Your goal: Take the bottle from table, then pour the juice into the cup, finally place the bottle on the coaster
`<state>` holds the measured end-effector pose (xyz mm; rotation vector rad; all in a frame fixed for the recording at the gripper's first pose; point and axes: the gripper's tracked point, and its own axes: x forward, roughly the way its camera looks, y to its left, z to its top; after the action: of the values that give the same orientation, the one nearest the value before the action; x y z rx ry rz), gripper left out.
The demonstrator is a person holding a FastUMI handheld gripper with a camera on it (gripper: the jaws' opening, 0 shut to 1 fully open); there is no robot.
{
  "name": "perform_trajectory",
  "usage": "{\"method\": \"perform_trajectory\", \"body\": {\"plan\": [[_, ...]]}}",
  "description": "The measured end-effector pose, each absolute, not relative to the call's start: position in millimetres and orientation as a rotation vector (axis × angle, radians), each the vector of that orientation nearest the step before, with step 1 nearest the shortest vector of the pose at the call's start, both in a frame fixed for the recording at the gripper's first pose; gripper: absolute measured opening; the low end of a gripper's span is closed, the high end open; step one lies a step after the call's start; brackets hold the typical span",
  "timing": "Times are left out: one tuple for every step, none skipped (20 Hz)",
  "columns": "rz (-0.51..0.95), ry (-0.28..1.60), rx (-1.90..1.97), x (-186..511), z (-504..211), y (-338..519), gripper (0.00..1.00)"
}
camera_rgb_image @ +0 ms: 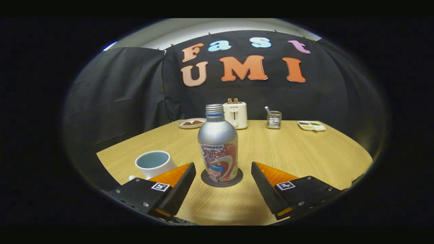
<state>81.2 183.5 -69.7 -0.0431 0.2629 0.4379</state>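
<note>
A silver bottle (217, 145) with a colourful label and a threaded uncapped neck stands upright on a round dark coaster (222, 180), just ahead of my fingers and centred between them. My gripper (223, 167) is open; its fingertips flank the coaster without touching the bottle. A white cup (154, 163) with a pale blue inside stands on the wooden table (305, 156), just left of the left finger (178, 181), which partly hides its base.
Along the table's far edge stand a plate with red pieces (191, 123), a white toaster (235, 114), a small wire holder (273, 119) and a white palette-like tray (312, 125). Black cloth walls close in the booth behind and to the left.
</note>
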Motion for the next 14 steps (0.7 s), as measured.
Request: {"method": "perform_trajectory", "body": {"plan": [[0.429,0.253,-0.042,75,-63,178,0.98],[0.419,0.242,-0.040,68,-56,171,0.97],[0.405,0.232,-0.040,62,-50,162,0.97],[0.384,0.225,-0.042,58,-44,152,0.97],[0.361,0.217,-0.047,54,-39,141,0.97],[0.337,0.210,-0.051,51,-34,130,0.97],[0.309,0.201,-0.054,47,-28,117,0.97],[0.288,0.191,-0.056,42,-22,106,0.97],[0.272,0.181,-0.057,39,-16,98,0.98],[0.255,0.176,-0.059,36,-12,89,0.97],[0.231,0.168,-0.060,34,-10,79,0.97],[0.212,0.161,-0.061,32,-7,71,0.97],[0.196,0.155,-0.061,30,-4,64,0.97],[0.182,0.152,-0.056,29,-3,58,0.97]]}}
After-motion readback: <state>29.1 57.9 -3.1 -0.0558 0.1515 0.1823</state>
